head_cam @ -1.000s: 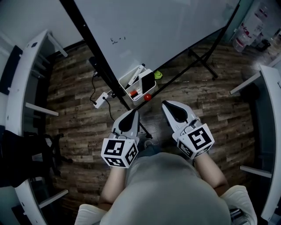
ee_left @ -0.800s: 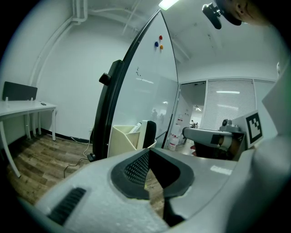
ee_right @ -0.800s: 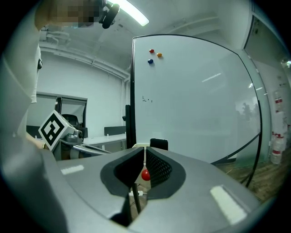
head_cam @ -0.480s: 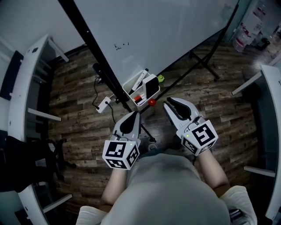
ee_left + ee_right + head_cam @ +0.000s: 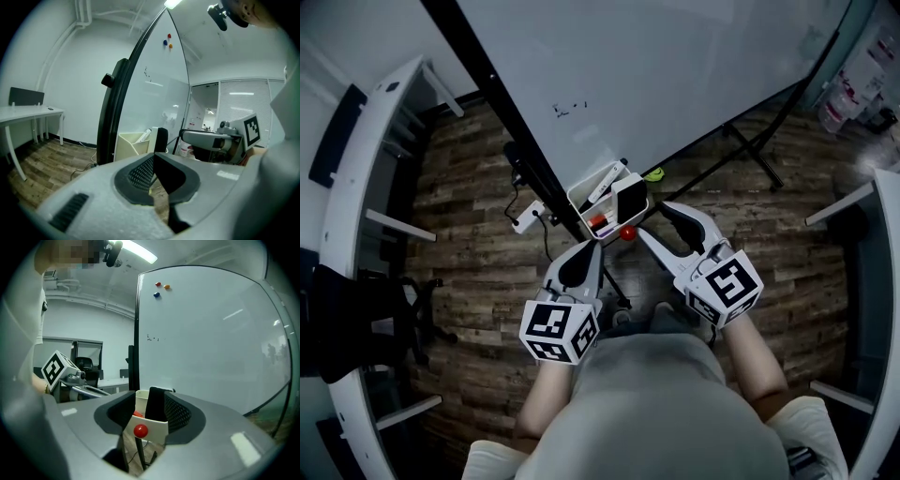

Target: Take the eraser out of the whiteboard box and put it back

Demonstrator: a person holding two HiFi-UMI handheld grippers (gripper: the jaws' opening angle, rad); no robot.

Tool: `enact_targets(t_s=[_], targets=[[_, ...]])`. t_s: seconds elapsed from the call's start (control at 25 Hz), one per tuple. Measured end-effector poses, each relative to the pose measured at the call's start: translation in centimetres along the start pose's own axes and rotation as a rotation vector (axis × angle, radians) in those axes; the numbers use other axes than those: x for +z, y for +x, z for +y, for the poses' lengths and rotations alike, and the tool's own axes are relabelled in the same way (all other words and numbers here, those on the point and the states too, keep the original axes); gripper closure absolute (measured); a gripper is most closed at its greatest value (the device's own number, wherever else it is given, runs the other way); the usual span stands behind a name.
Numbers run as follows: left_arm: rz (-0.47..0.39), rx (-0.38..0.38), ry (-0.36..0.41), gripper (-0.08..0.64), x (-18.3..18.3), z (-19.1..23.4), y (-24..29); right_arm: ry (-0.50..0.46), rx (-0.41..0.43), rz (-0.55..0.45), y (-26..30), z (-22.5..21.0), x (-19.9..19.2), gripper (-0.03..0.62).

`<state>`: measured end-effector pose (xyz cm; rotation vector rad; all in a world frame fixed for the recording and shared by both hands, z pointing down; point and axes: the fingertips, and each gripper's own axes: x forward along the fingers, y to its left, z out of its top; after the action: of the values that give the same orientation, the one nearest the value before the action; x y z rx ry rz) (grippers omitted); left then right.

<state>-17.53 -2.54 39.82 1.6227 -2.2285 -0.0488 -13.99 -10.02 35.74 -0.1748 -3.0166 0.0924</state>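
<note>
While the person stands facing the whiteboard [image 5: 675, 75], a curved white tabletop [image 5: 347, 187] edges the far left of the head view, over a wooden floor [image 5: 459, 216]. The left tool [image 5: 587, 244] is held low, near the whiteboard's black post [image 5: 502, 112]. Its jaws are pressed together with nothing between them, as the left gripper view confirms [image 5: 153, 157].

Just ahead of it and to the right hangs the whiteboard box [image 5: 574, 199], a white open-topped tray fixed at the lower corner of the board. A white marker [image 5: 605, 181] lies slanted in its left part. The eraser [image 5: 630, 197], black, stands upright in the right end of the box, against its wall. A red magnet [image 5: 627, 232] sits on the box's outer front face.

Further right, the right tool [image 5: 659, 223] points at that end of the box, its jaws spread moderately wide after just having been opening. In the right gripper view [image 5: 150, 405] the box [image 5: 157, 427], the eraser [image 5: 155, 404] and the magnet [image 5: 140, 431] appear framed in the gap between the jaws. The pads do not press on any of them, and the tool grips nothing. In the head view its tips lie just beside the box's right corner.
</note>
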Motion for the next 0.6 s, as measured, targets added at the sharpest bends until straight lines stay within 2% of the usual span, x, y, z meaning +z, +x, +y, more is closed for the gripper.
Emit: enact_targets(t_s=[0.6], targets=[[-0.047, 0.19, -0.07, 0.555, 1.2, 1.1, 2.2, -0.038, 0.254, 0.057, 3.5, -2.2, -0.6, 0.319]])
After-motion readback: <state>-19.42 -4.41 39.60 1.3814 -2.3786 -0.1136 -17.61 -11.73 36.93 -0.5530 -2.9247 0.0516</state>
